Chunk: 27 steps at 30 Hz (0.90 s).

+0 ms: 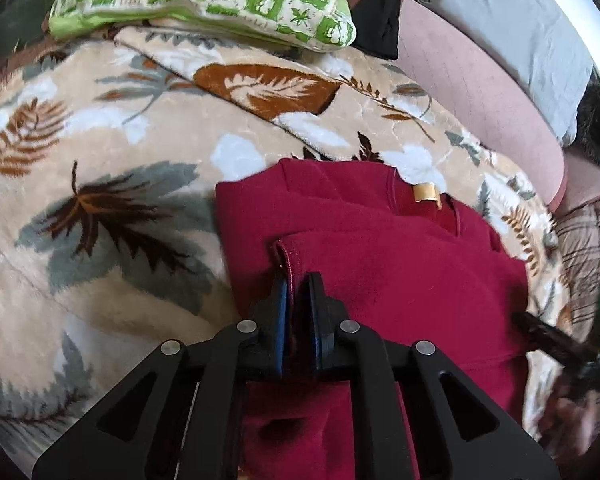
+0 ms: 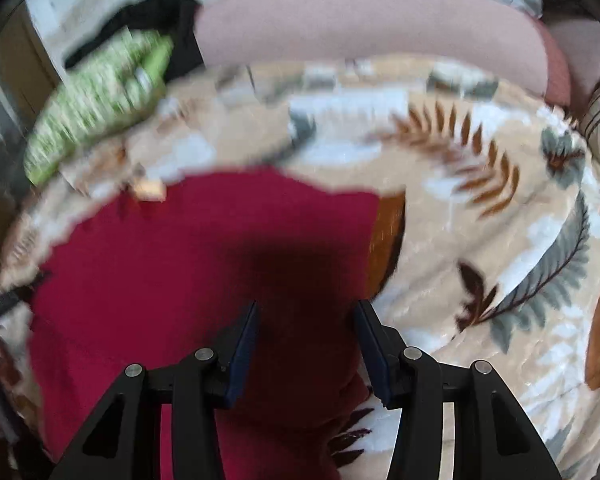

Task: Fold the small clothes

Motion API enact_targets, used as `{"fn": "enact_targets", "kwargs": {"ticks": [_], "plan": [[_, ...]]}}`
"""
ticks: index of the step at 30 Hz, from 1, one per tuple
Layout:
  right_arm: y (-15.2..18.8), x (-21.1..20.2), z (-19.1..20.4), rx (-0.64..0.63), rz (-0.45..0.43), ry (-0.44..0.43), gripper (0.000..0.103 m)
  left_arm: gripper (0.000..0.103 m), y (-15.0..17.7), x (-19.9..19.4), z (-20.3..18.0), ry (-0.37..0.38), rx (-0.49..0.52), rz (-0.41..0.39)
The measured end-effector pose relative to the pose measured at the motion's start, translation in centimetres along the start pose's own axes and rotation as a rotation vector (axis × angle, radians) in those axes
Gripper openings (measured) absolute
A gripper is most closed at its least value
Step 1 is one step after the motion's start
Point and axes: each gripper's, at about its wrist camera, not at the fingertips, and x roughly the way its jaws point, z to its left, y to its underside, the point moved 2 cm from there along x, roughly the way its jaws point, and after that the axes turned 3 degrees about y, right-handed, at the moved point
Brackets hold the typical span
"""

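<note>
Red garment on the leaf-print blanket, left gripper pinching its hem.

A green pillow (image 1: 204,0) lies at the blanket's (image 1: 100,140) far left edge, black cloth (image 1: 380,20) beside it. The garment (image 1: 380,248) lies spread on the blanket's near middle, a gold tag (image 1: 426,192) at its collar. The left gripper (image 1: 298,280) has its jaws clamped nearly together on a folded hem. Over the garment's right edge, the right gripper (image 2: 306,312) hovers with jaws half apart, holding nothing; its view is blurred.

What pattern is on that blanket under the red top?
Beige blanket with grey, brown and white leaves, clearest in the left wrist view.
</note>
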Motion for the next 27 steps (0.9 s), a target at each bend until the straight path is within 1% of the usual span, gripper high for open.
{"fn": "enact_targets", "kwargs": {"ticks": [2,3,4,5,7,8,9,12,13,14,15,17,19,21,23,24,26,27], "plan": [[-0.1,-0.6,-0.1,0.007,-0.008,0.002,0.048,0.017,0.2,-0.9,0.1,-0.001,-0.011,-0.004],[-0.2,-1.4,0.0,0.007,-0.015,0.003,0.048,0.023,0.4,-1.4,0.1,-0.006,-0.01,-0.005],[-0.1,-2.3,0.1,0.005,-0.027,-0.004,0.048,0.026,0.6,-2.1,0.2,-0.011,-0.006,-0.01],[0.1,-3.4,0.2,-0.004,-0.041,-0.018,0.048,0.03,0.9,-2.6,0.2,-0.014,-0.002,-0.018],[0.9,-4.5,0.8,-0.03,-0.054,-0.03,0.048,0.043,1.5,-3.5,0.2,-0.021,0.009,-0.041],[1.4,-4.7,1.1,-0.044,-0.053,-0.031,0.048,0.052,1.8,-3.6,0.3,-0.023,0.011,-0.049],[2.0,-4.3,1.5,-0.061,-0.037,-0.033,0.048,0.058,2.2,-3.5,0.2,-0.022,0.013,-0.052],[3.0,-1.5,1.8,-0.068,0.021,0.008,0.048,0.059,3.1,-1.9,0.0,-0.037,0.025,-0.006],[3.0,-1.3,1.9,-0.078,-0.002,0.024,0.048,0.059,3.3,-1.3,-0.2,-0.041,0.036,0.013],[2.9,-1.6,2.0,-0.084,-0.006,0.033,0.048,0.059,3.6,-1.0,-0.3,-0.044,0.039,0.027],[2.8,-2.2,2.2,-0.079,0.008,0.031,0.048,0.059,3.7,-1.2,-0.4,-0.04,0.038,0.041],[2.9,-3.9,2.1,-0.053,0.005,-0.015,0.048,0.059,4.1,-1.9,-0.6,-0.041,0.043,0.064],[3.7,-6.3,1.5,-0.023,-0.015,-0.074,0.048,0.059,4.7,-3.5,-1.0,-0.047,0.064,0.049],[5.2,-8.6,0.4,0.014,-0.023,-0.099,0.05,0.059,5.4,-5.2,-1.2,-0.038,0.081,0.039],[6.7,-9.7,-0.3,0.04,-0.006,-0.126,0.052,0.059,6.3,-6.6,-1.5,-0.025,0.092,0.038],[8.0,-10.4,-0.9,0.059,0.011,-0.147,0.052,0.059,6.8,-7.2,-1.6,-0.021,0.096,0.038],[10.0,-11.2,-1.6,0.085,0.035,-0.171,0.053,0.059,8.6,-8.5,-1.8,-0.009,0.119,0.058],[11.6,-11.6,-1.8,0.095,0.063,-0.196,0.055,0.059,9.5,-8.9,-1.9,0.001,0.13,0.071]]}}
